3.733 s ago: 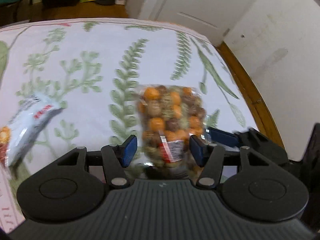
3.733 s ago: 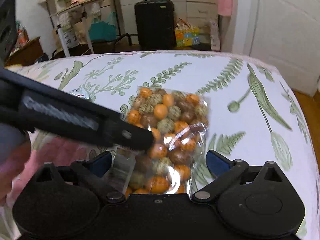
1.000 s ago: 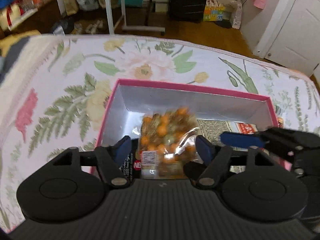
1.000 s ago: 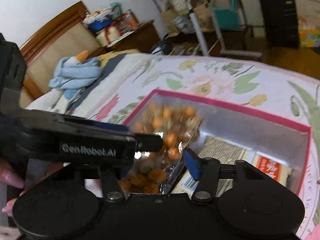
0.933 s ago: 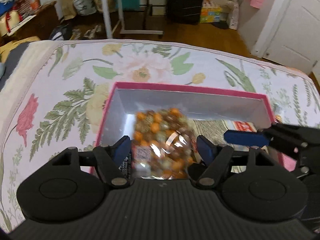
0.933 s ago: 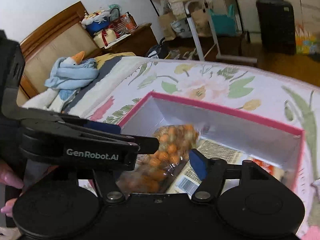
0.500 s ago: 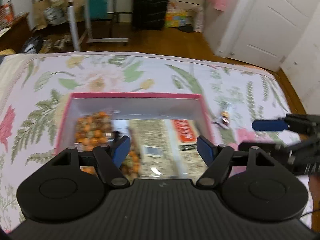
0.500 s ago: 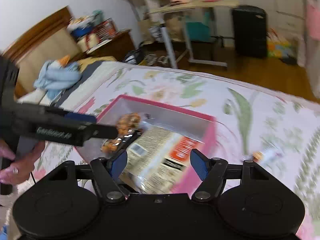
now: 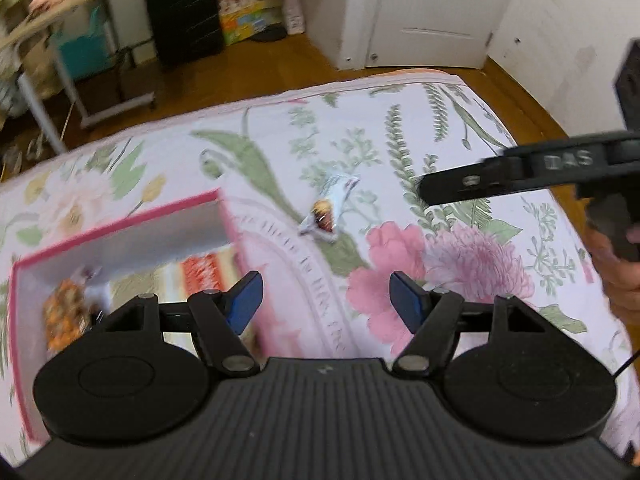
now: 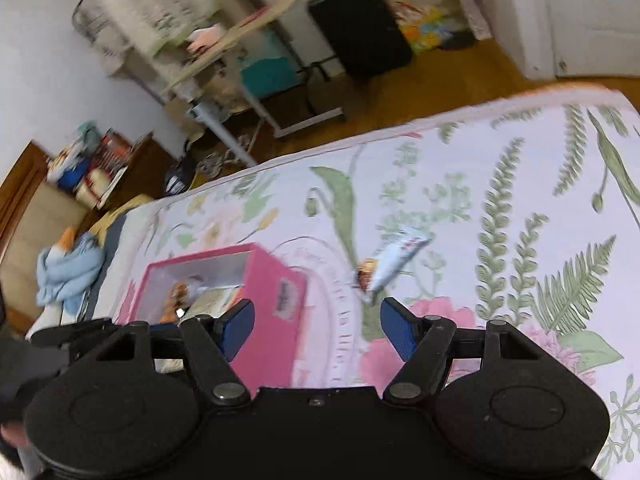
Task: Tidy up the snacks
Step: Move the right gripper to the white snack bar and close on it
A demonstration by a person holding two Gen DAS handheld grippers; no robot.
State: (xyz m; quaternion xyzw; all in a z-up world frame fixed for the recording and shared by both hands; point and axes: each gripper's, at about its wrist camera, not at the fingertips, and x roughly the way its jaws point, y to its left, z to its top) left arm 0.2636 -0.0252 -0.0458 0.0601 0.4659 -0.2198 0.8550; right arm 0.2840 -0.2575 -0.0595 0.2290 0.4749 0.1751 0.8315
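Hovered over a bed (image 9: 460,128) covered with a white bedspread printed with green ferns and pink flowers. Left hand-held gripper (image 9: 326,302): blue pads apart, nothing between them, jaws closing a little, only bedspread beneath. Right hand-held gripper (image 10: 316,330): pads spread about as far, likewise empty, hanging above the right wall of the box and the cloth just beside it; seen again from the left wrist as a dark finger reaching in from the right (image 9: 480,184), with a person's hand (image 9: 620,276) on its grip.

Sat on the bed at the left: an open pink cardboard box with a silvery lining (image 9: 120,226) (image 10: 276,292). Lay inside, at its left end: a clear bag of orange and brown round snacks (image 9: 64,314) (image 10: 178,294), next to a flat printed packet with a red-and-white label (image 9: 200,270). Lay outside the box, well apart from it on the bedspread, ahead of both grippers: a small white wrapped snack with an orange-brown picture at one end (image 9: 328,210) (image 10: 390,260), untouched. Blurred at the edges in both views.
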